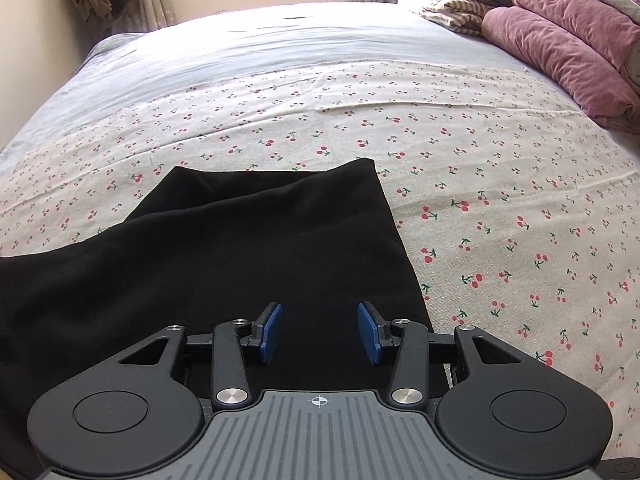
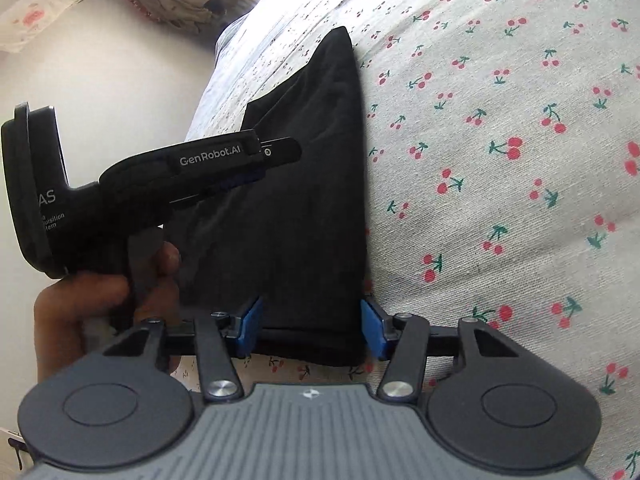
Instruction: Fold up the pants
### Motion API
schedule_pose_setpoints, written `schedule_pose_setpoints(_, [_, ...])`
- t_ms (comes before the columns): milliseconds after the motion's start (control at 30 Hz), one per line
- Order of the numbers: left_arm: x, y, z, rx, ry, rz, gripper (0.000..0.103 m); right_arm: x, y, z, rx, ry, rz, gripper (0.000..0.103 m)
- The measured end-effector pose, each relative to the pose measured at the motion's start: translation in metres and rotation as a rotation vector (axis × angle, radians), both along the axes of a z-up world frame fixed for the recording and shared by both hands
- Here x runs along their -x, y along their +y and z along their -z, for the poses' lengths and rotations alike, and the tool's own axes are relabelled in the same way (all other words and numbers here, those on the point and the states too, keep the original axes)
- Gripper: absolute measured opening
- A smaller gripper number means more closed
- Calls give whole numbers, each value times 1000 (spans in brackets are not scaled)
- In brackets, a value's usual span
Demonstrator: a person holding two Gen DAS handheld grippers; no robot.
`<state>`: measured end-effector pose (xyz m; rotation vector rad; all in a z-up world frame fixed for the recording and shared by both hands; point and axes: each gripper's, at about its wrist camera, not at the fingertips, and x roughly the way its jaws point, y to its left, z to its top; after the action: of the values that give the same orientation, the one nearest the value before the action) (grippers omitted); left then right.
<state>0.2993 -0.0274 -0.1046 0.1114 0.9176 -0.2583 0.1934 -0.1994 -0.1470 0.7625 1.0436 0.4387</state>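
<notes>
Between the left gripper [image 1: 320,330]'s spread blue fingers [image 1: 270,330], which clasp nothing, lie the black pants [image 1: 224,248]: plain dark cloth, folded over in layers, flat on the cherry-print bed [image 1: 480,208]. Their right edge runs just right of the fingers; their left part is cut off by the frame. The right gripper [image 2: 312,330] is likewise spread and empty, its fingers [image 2: 372,332] straddling the near end of the pants. The hand [image 2: 92,304] holding the left gripper hides some cloth. Folded quilts [image 1: 568,32] sit far right.
</notes>
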Motion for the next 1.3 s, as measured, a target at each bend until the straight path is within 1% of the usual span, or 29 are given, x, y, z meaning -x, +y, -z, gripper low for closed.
schedule_pose_setpoints(33, [1, 0, 0, 18, 1, 13, 45, 0, 0, 0, -4, -3, 3, 38])
schedule_pose_setpoints(67, [2, 1, 1, 29, 1, 23, 55, 1, -3, 2, -23, -2, 18, 37])
schedule_pose_setpoints(133, [4, 2, 7, 34, 13, 38, 64, 4, -10, 5, -61, 0, 38, 35])
schedule_pose_setpoints(167, [2, 2, 9, 18, 28, 33, 64, 4, -11, 6, -68, -4, 39, 35])
schedule_pose_setpoints(233, [0, 6, 8, 14, 10, 22, 64, 6, -12, 7, -81, -24, 37, 33])
schedule_pose_setpoints(267, [-2, 8, 6, 23, 1, 15, 64, 7, -12, 8, -82, -36, 34, 32])
schedule_pose_setpoints(300, [-4, 10, 4, 36, 0, 9, 64, 8, -12, 9, -81, -47, 32, 29])
schedule_pose_setpoints(367, [-6, 10, 2, 59, 9, 9, 64, 11, -10, 10, -76, -62, 35, 26])
schedule_pose_setpoints(500, [-9, -4, 2, 63, 21, 47, 64, 19, -11, 7, -57, -75, 37, 21])
schedule_pose_setpoints(567, [-13, -16, 2, 46, 17, 64, 64, 23, -12, 9, -58, -82, 47, 18])
schedule_pose_setpoints(600, [-16, -25, 3, 14, 7, 58, 64, 25, -13, 10, -62, -82, 55, 15])
schedule_pose_setpoints(667, [-22, -42, 6, -59, -10, 56, 64, 26, -15, 13, -78, -82, 70, 13])
schedule_pose_setpoints(733, [-31, -66, 13, -155, -13, 83, 64, 27, -15, 13, -88, -79, 73, 13])
schedule_pose_setpoints(767, [-36, -79, 19, -217, -6, 95, 64, 27, -15, 13, -87, -79, 72, 13])
schedule_pose_setpoints(800, [-40, -88, 24, -281, 0, 93, 66, 28, -16, 12, -84, -78, 68, 13])
schedule_pose_setpoints(833, [-42, -96, 27, -335, -13, 85, 66, 25, -14, 12, -79, -74, 68, 13])
schedule_pose_setpoints(967, [-42, -118, 31, -468, -66, 92, 66, 18, -11, 14, -98, -45, 83, 13])
schedule_pose_setpoints(1000, [-40, -123, 34, -504, -76, 107, 64, 17, -11, 15, -99, -48, 80, 12])
schedule_pose_setpoints(1067, [-35, -128, 37, -545, -91, 152, 54, 17, -8, 16, -90, -62, 75, 9])
schedule_pose_setpoints(1100, [-34, -131, 37, -561, -86, 165, 40, 18, -7, 17, -88, -67, 78, 8])
schedule_pose_setpoints(1133, [-36, -132, 38, -559, -68, 161, 27, 18, -7, 17, -92, -68, 82, 8])
schedule_pose_setpoints(1200, [-38, -130, 37, -540, -49, 144, 17, 18, -7, 18, -107, -65, 85, 7])
schedule_pose_setpoints(1233, [-40, -130, 37, -542, -48, 132, 8, 17, -7, 19, -116, -64, 86, 5])
schedule_pose_setpoints(1267, [-40, -128, 36, -538, -51, 119, 6, 16, -7, 20, -117, -60, 88, 2])
schedule_pose_setpoints(1300, [-41, -126, 33, -510, -48, 102, 5, 21, -11, 20, -106, -56, 87, 0])
